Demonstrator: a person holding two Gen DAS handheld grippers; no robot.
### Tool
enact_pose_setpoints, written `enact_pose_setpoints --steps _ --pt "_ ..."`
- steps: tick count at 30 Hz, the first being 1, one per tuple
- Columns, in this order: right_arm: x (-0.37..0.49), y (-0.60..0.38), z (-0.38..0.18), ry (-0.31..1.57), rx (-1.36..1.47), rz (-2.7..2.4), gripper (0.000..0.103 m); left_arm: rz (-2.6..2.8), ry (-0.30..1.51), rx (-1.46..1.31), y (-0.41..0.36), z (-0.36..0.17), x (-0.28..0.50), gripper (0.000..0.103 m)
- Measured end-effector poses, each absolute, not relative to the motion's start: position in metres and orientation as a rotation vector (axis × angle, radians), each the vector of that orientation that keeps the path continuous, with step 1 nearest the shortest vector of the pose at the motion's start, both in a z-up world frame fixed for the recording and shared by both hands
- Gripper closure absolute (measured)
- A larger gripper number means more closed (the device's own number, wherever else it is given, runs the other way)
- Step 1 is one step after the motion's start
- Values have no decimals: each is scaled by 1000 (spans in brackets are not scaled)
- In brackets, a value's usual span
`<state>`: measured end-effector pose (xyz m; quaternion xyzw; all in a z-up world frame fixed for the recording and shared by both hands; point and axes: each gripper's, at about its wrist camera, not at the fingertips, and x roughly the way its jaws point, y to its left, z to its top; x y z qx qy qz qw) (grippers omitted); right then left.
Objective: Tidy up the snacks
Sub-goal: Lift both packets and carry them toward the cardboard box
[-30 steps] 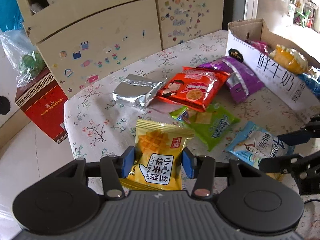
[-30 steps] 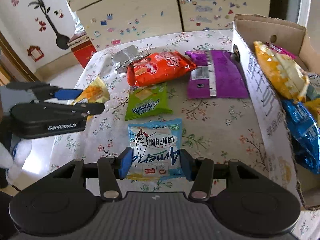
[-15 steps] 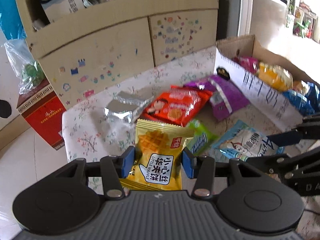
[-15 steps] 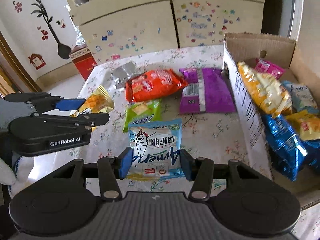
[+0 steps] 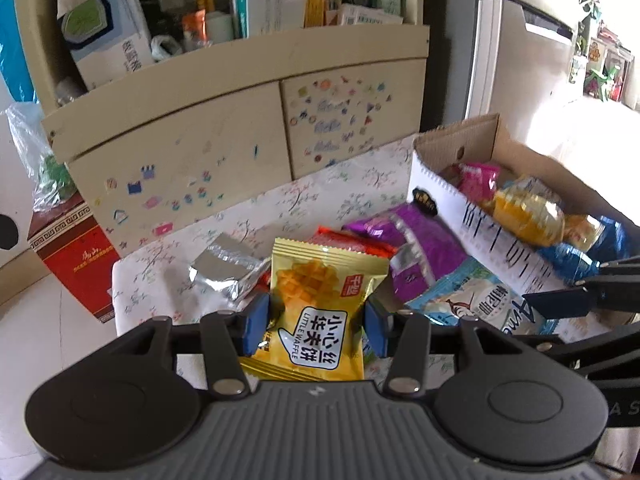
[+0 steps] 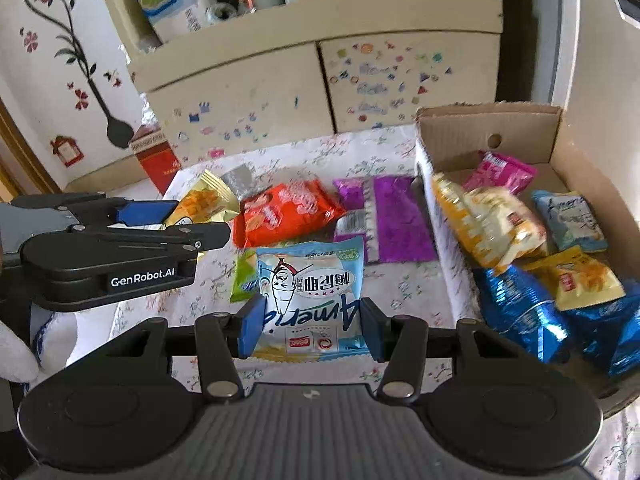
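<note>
My left gripper [image 5: 316, 322] is shut on a yellow Little Waffle packet [image 5: 320, 304] and holds it above the floral table. It also shows in the right wrist view [image 6: 200, 204] at the left. My right gripper [image 6: 310, 330] is shut on a light blue snack bag [image 6: 310, 284], also lifted; the bag shows in the left wrist view [image 5: 472, 296]. A cardboard box [image 6: 492, 124] at the right holds several snack bags. An orange bag [image 6: 284, 212], a purple bag [image 6: 384, 220], a green bag [image 6: 244, 276] and a silver packet [image 5: 224, 268] lie on the table.
A cream cabinet [image 5: 224, 140] with stickers stands behind the table [image 5: 304, 196], with a cluttered shelf above. A red box [image 5: 76, 252] sits on the floor at the left. The table's left edge drops to the white floor.
Both grippers have risen with their packets and tilted up, so the shelf above the cabinet now shows. The box has come closer in both views.
</note>
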<state>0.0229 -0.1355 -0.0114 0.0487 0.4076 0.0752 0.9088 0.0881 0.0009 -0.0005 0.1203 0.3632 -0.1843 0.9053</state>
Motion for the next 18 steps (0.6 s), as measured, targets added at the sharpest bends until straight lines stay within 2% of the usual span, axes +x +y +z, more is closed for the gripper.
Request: enact_pose_setpoints --steps 18 --pt "8 -220 45 652 233 -9 46 -475 664 215 -63 29 89 54"
